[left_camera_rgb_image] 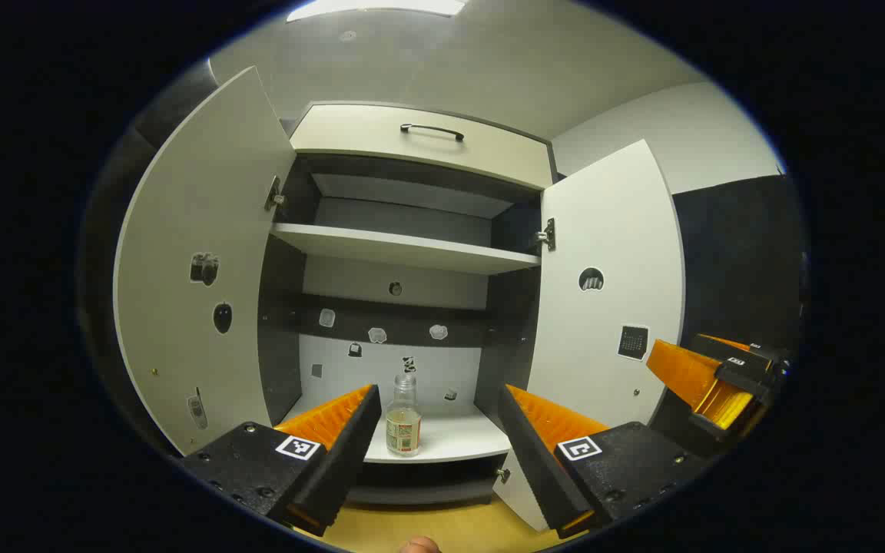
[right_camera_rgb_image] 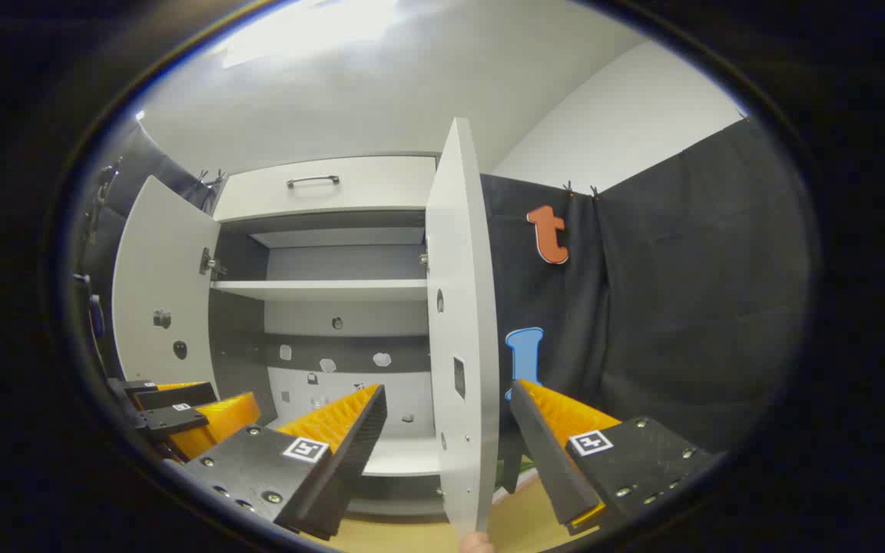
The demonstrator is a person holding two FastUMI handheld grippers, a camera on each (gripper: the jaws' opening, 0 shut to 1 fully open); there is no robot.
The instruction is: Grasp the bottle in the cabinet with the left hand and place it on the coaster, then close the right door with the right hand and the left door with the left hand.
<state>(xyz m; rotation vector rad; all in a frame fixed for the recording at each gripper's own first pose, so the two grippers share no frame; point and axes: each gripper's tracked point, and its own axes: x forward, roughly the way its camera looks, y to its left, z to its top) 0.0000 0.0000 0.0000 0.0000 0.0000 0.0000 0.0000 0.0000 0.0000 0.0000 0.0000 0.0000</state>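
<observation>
A small clear bottle (left_camera_rgb_image: 404,418) with a label stands upright on the white bottom shelf (left_camera_rgb_image: 458,438) of the open cabinet. My left gripper (left_camera_rgb_image: 439,415) is open, in front of the cabinet and short of the bottle, which appears just inside its left finger. The left door (left_camera_rgb_image: 197,276) and right door (left_camera_rgb_image: 611,284) are both swung wide. My right gripper (right_camera_rgb_image: 449,407) is open too, with the right door (right_camera_rgb_image: 462,346) seen edge-on between its fingers, farther off. Each gripper also appears in the other's view: the right gripper (left_camera_rgb_image: 719,376) and the left gripper (right_camera_rgb_image: 181,415).
An upper shelf (left_camera_rgb_image: 404,250) and a drawer with a dark handle (left_camera_rgb_image: 432,130) sit above. Small stickers dot the back panel and door insides. A wooden tabletop (left_camera_rgb_image: 450,530) lies below the cabinet. Black cloth wall (right_camera_rgb_image: 642,322) hangs right of the cabinet.
</observation>
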